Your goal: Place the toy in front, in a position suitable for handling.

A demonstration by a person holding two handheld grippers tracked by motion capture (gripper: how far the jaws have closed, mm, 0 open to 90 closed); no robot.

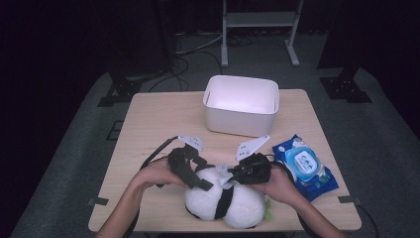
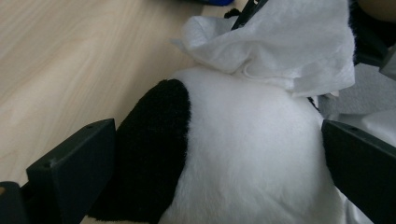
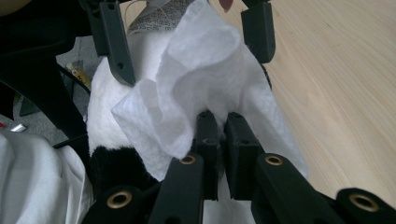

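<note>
**Wiping the panda — wipe on the toy, job under way**

On the left, the left gripper [image 1: 190, 171] has its fingers [image 2: 70, 172] spread wide around the panda [image 1: 225, 201], one on either side of its white body beside a black patch; whether they press on the plush I cannot tell, and they look apart from it. The panda lies at the near edge of the tabletop [image 1: 163, 124], between the two hands.

In the middle, the right gripper [image 1: 250, 171] has its fingers [image 3: 208, 140] pinched shut on a white wipe [image 3: 196, 88], which is bunched and rests on top of the panda.

Farther right lies the blue wipe pack [image 1: 303, 166], just beside the right hand. A white bin [image 1: 241, 106] stands behind, well apart and, as far as can be seen, empty.

My reading: a wipe is out and on the toy, so cleaning is begun — rubbing over the fur is left, and perhaps binning the wipe.
</note>
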